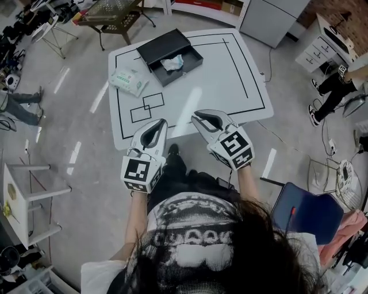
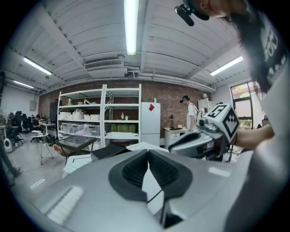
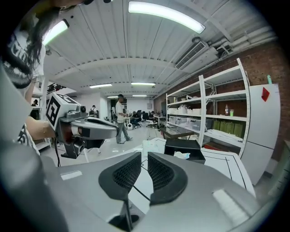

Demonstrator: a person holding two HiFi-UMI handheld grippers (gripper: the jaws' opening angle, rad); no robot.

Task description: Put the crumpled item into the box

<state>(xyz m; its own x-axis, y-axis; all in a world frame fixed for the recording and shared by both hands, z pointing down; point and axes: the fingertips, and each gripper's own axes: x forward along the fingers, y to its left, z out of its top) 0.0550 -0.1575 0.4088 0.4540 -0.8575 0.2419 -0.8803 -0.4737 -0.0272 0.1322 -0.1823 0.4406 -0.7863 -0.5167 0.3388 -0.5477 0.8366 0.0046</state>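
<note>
A black box (image 1: 154, 47) lies open at the far side of the white table (image 1: 230, 80), and the crumpled white item (image 1: 172, 63) rests inside its tray. The right gripper view shows the same box (image 3: 183, 146) with the crumpled item (image 3: 182, 155) in it. My left gripper (image 1: 163, 123) and right gripper (image 1: 194, 119) hover side by side over the table's near edge, far from the box. Both are empty. The left gripper (image 2: 147, 152) has its tips touching. On the right gripper (image 3: 144, 154) only a thin slit shows between the jaws.
A green-white packet of wipes (image 1: 129, 80) lies on the table's left part. A blue chair (image 1: 305, 215) stands at my right, a white shelf unit (image 1: 29, 195) at my left. A dark metal table (image 1: 112, 14) is beyond the white one. A person (image 1: 339, 86) stands at far right.
</note>
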